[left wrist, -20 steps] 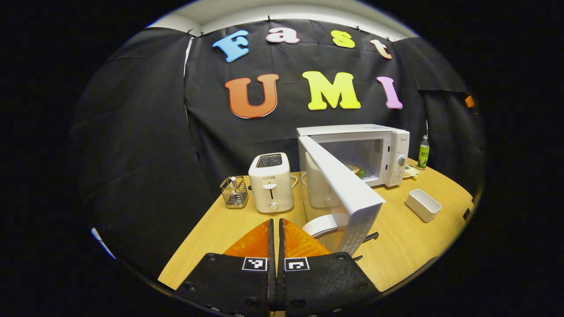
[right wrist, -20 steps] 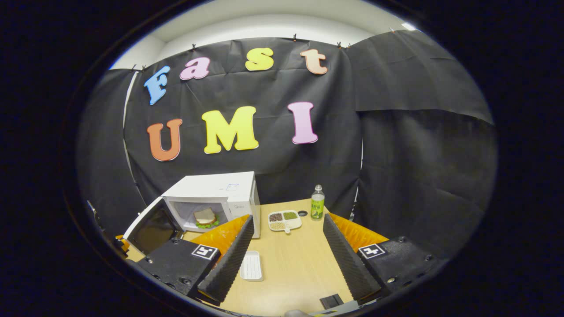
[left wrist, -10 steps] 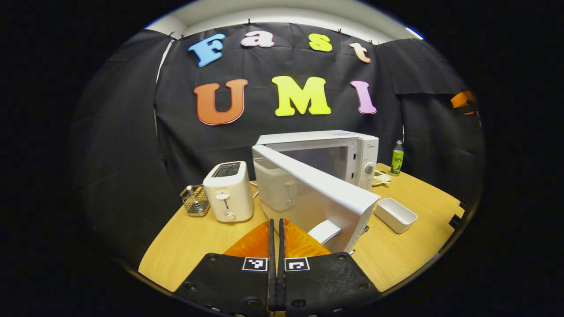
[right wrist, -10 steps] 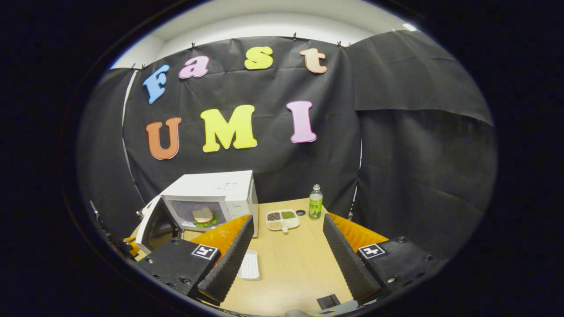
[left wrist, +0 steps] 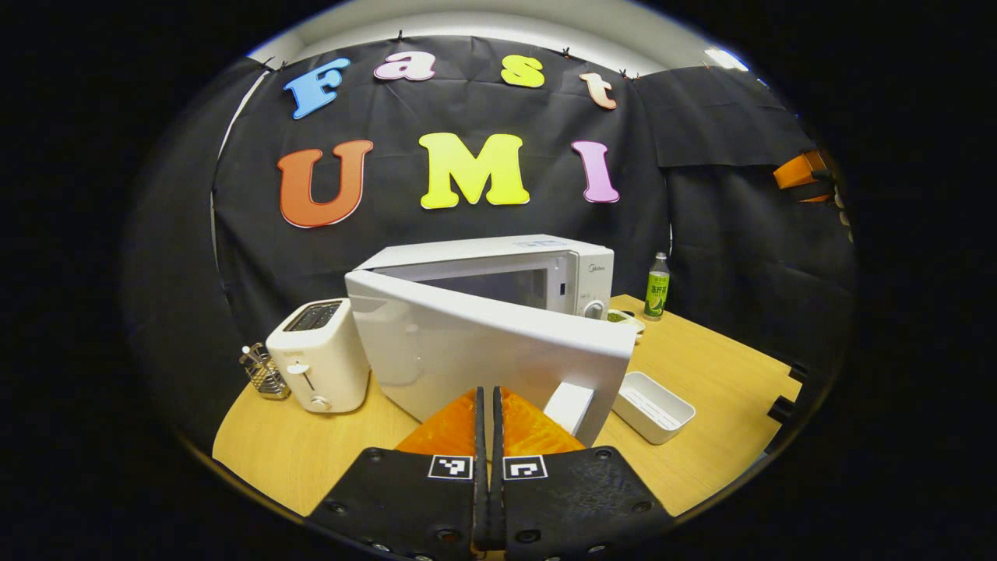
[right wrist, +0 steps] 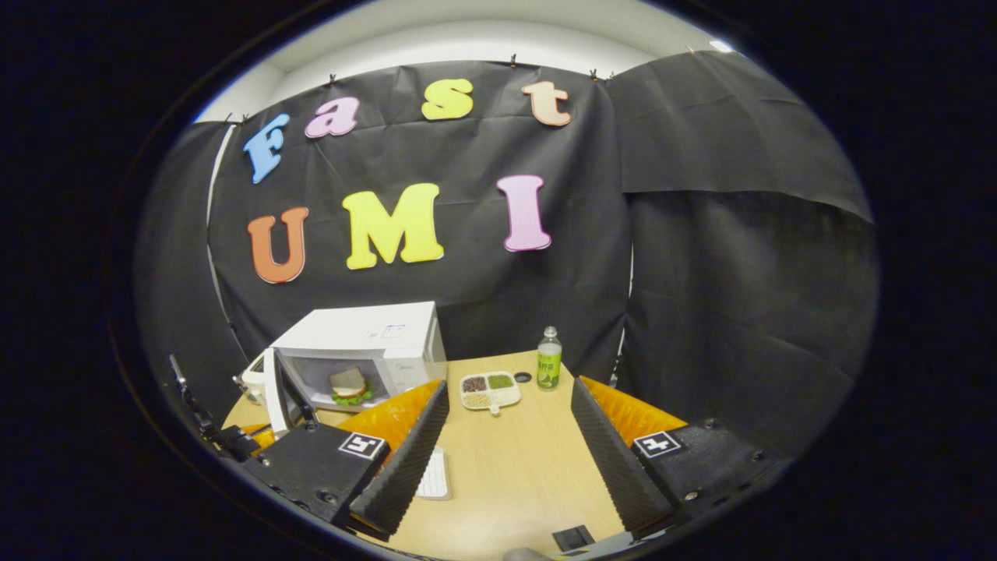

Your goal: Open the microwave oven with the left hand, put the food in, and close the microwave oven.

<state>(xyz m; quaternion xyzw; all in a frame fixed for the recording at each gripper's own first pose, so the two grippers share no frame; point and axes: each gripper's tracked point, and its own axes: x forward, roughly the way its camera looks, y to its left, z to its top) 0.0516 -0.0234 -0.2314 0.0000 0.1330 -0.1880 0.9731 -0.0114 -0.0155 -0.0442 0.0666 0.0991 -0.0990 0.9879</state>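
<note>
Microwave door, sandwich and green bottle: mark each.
Microwave door (left wrist: 467, 351), left gripper view, outer face.
Sandwich (right wrist: 347, 383), right gripper view, top bread slice.
Green bottle (right wrist: 549, 369), right gripper view, label.

Glossy white microwave oven (left wrist: 498, 312) on a smooth wood-grain table (left wrist: 701, 374).

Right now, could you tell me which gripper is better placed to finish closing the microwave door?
Left. The left gripper, fingers together, sits right against the half-closed microwave door. The right gripper is open over the table, away from the door, with the sandwich already inside.
</note>
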